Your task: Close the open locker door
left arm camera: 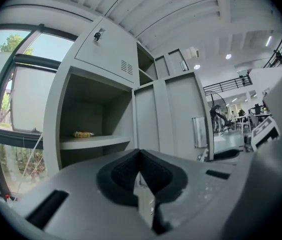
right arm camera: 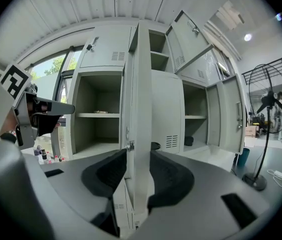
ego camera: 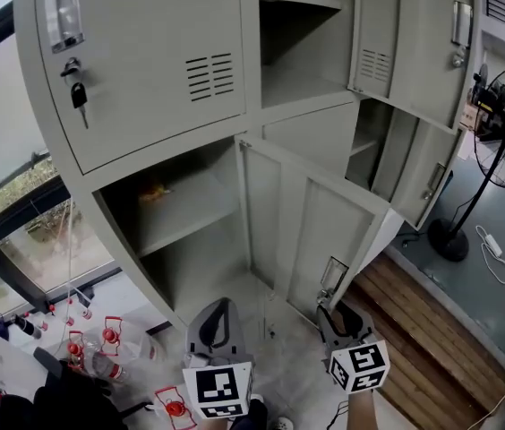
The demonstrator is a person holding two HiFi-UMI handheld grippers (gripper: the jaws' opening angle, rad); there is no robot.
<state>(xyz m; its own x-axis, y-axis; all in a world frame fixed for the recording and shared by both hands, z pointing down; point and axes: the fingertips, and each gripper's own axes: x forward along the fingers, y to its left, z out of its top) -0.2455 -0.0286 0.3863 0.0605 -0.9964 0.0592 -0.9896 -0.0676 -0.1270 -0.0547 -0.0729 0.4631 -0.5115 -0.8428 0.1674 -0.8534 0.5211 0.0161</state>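
The left tongs (left arm camera: 140,153), grey moulded plastic with black padded tips, are closed together on nothing, near the open lower compartment (left arm camera: 88,119). Right of them, the right tongs (right arm camera: 138,159) are clamped on the free edge of the locker door (right arm camera: 142,91). The door is a flat grey sheet-metal panel, long axis upright, swung out edge-on towards the near side.

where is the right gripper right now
Bottom right of the head view: the right gripper sits at the free edge of the open door, next to its handle, its fingers closed on that edge.
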